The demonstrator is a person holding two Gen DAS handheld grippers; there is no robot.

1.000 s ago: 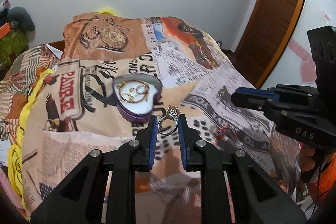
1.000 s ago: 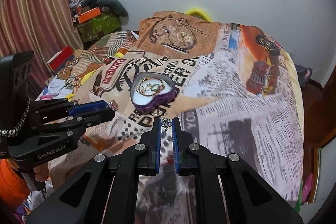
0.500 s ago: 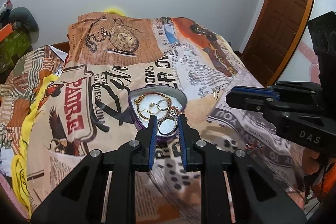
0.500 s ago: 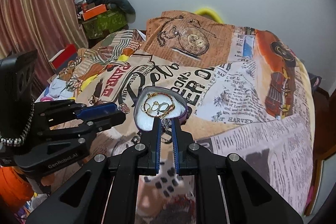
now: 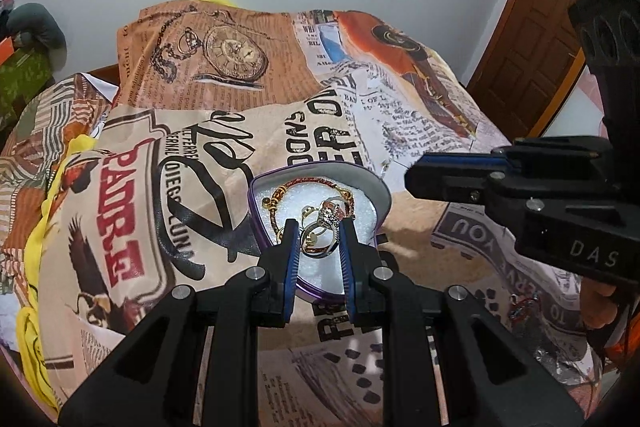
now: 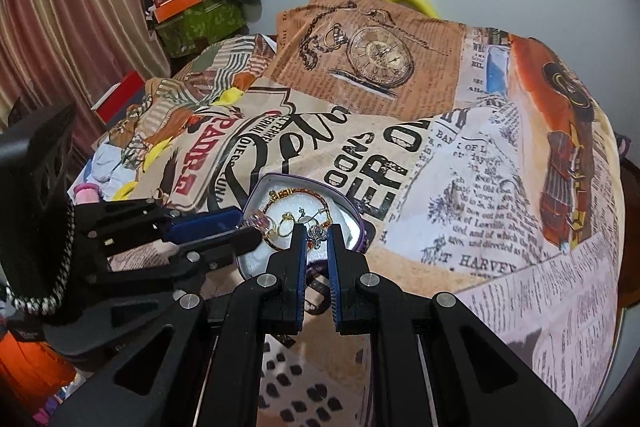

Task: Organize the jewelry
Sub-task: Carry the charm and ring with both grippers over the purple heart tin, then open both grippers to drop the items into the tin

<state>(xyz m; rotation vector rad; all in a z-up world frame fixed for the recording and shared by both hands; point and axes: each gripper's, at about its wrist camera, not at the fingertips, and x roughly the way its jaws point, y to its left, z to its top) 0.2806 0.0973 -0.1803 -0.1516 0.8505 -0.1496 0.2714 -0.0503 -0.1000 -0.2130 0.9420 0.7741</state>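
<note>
A purple heart-shaped jewelry box (image 5: 320, 291) (image 6: 352, 211) with a white lining sits open on the printed bedspread. A gold and red bracelet (image 5: 308, 183) and gold rings lie in it. My left gripper (image 5: 318, 233) is shut on a silver ring with a pink stone (image 5: 326, 227) and holds it over the box. My right gripper (image 6: 317, 237) is shut on a small silver earring (image 6: 316, 231) over the box's near edge. The left gripper also shows in the right wrist view (image 6: 240, 231), and the right gripper shows in the left wrist view (image 5: 424, 179).
The bedspread (image 5: 200, 155) covers the whole bed. A small red trinket (image 5: 520, 309) lies on it at the right. A wooden door (image 5: 560, 27) stands at the right. Boxes and clothes (image 6: 192, 11) pile up by the curtain at the left.
Both grippers have moved forward with their pieces, from short of the box to over its white lining.
</note>
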